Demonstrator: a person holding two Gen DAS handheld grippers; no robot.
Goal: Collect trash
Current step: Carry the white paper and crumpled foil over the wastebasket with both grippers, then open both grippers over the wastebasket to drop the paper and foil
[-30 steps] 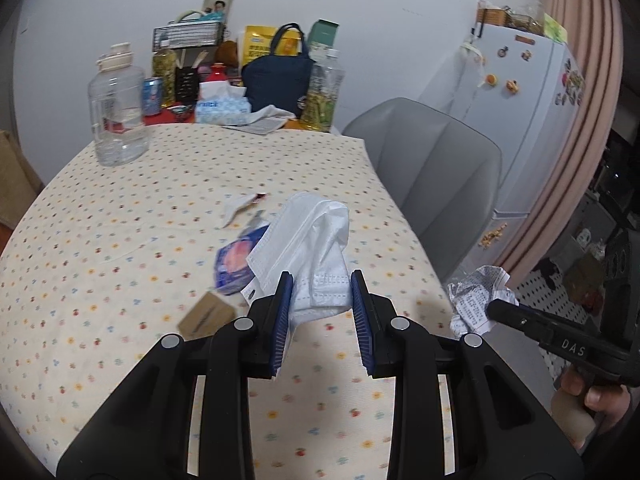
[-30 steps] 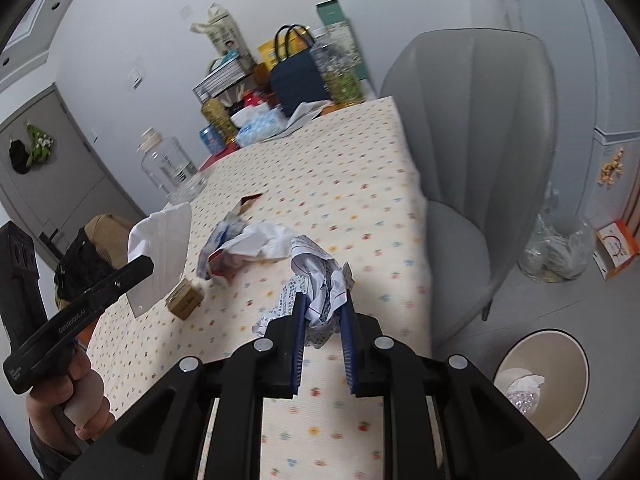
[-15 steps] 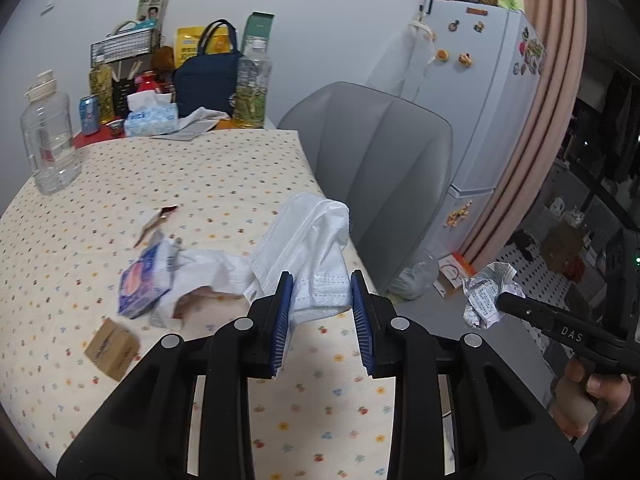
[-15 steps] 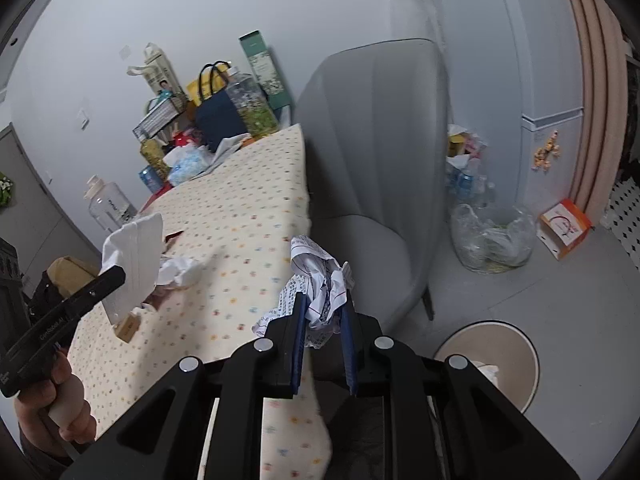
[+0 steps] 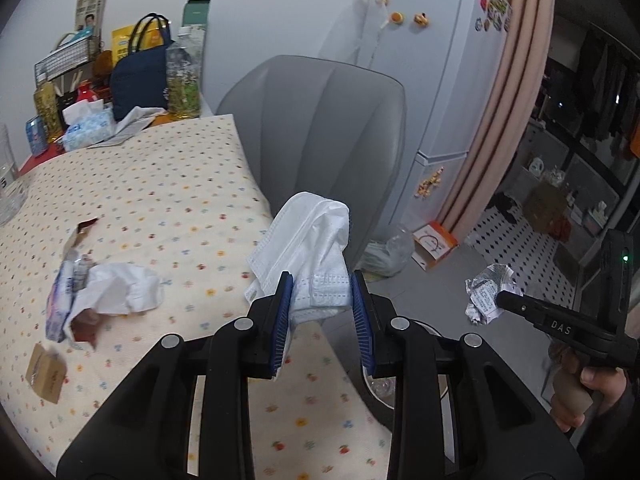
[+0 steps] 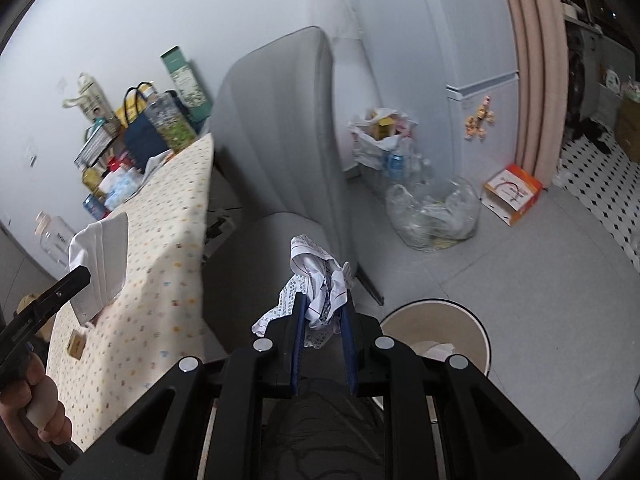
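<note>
My left gripper is shut on a white face mask and holds it above the table's right edge. My right gripper is shut on a crumpled printed paper, held above the floor beside the round beige trash bin. The paper also shows in the left wrist view, and the mask in the right wrist view. On the dotted tablecloth lie a crumpled white wrapper, a torn wrapper scrap and a small cardboard piece.
A grey chair stands at the table's right side. A white fridge, a clear bag of bottles and an orange-white box are on the floor beyond. Bags, bottles and a tissue box crowd the table's far end.
Both grippers have swung to the right, away from the table. The right one with the paper has moved off the table edge to beside the bin; the left one with the mask follows.
</note>
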